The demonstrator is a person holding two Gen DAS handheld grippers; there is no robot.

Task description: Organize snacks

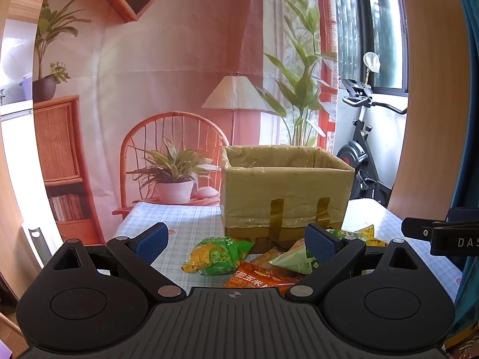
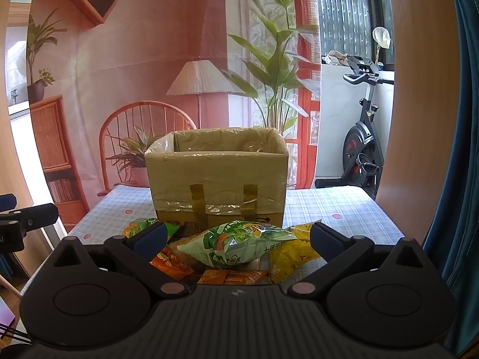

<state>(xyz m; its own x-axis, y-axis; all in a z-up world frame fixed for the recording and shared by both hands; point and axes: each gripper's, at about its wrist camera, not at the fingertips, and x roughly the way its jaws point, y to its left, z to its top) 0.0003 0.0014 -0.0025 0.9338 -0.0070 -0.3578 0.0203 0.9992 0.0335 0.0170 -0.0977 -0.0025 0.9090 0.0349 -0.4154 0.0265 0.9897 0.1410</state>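
1. Table: blue-and-white checked cloth with small red spots. It carries the box and all the snacks.
2. Printed backdrop behind the table: pink room scene with lamp, wicker chair and plants. An exercise bike stands by the window at right.
3. Cardboard box: open top, clear plastic liner folded over the rim, tape strips on the near face. It stands upright mid-table, far side of the snack pile. I cannot see what is inside from either view.
4. My left gripper: jaws spread wide, nothing between the blue pads. It hovers over the near table edge, aimed at the pile.
5. My right gripper: jaws also spread wide, holding nothing. The green-white packet sits in the gap between the fingers but further out; whether the pads touch it I cannot tell. Its arm shows at the right edge of the left view.
6. Snack pile, loose on the cloth just in front of the box:
   - green-white packet, on top of the heap, puffed up.
   - green-yellow corn snack packet, left side of the pile.
   - yellow packet, right side, touching the green-white one.
   - orange packets, flat, at the bottom, partly under the others.
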